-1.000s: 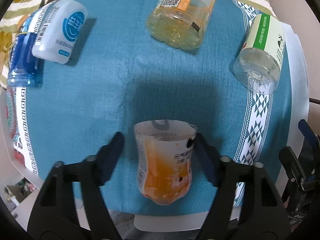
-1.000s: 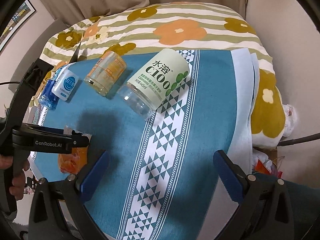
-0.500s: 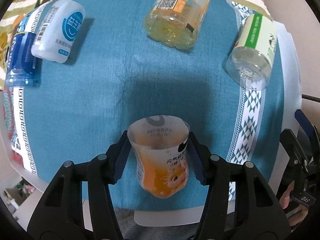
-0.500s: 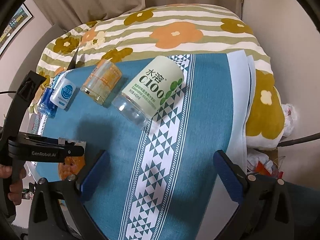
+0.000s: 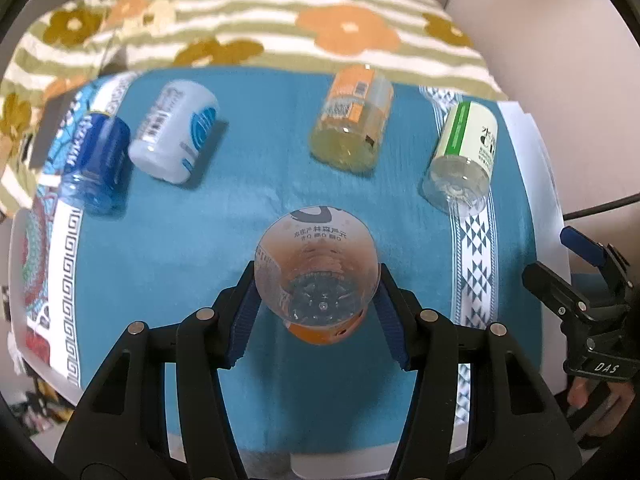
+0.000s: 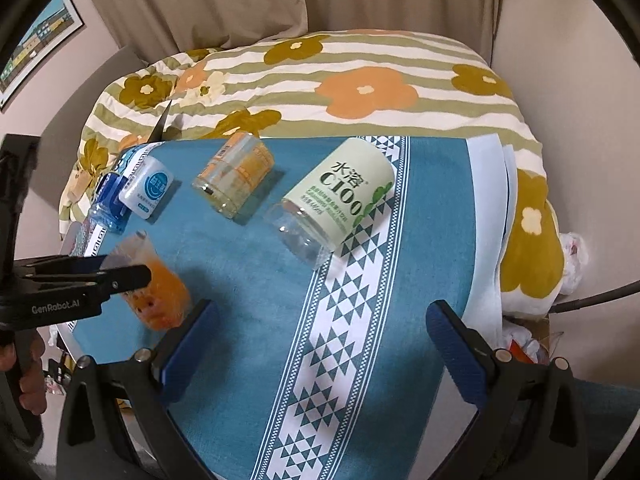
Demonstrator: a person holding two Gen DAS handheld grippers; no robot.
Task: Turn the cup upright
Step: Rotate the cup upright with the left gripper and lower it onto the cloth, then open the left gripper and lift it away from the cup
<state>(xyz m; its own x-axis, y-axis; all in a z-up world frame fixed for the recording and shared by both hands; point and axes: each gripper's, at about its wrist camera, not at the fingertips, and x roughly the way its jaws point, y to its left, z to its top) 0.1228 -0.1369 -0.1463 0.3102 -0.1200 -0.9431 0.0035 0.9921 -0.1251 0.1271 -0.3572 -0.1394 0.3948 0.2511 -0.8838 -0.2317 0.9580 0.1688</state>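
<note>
My left gripper (image 5: 316,320) is shut on the orange-labelled clear cup (image 5: 316,276). The cup is lifted and tilted, its open mouth facing the left wrist camera. In the right wrist view the same cup (image 6: 158,288) leans above the blue cloth (image 6: 240,280), held by the left gripper (image 6: 120,276). My right gripper (image 6: 320,344) is open and empty over the cloth's patterned white stripe (image 6: 332,340).
Several cut bottle cups lie on their sides on the cloth: a green-labelled one (image 5: 464,156), a yellow-orange one (image 5: 352,128), a white one (image 5: 176,136), a blue one (image 5: 96,160). A flowered striped blanket (image 6: 320,80) lies behind. The right gripper shows at the cloth's right edge (image 5: 584,304).
My left gripper closed on the orange cup, lifted it off the cloth and tilted it so its mouth faces the camera. The right gripper stayed open, roughly in place.
</note>
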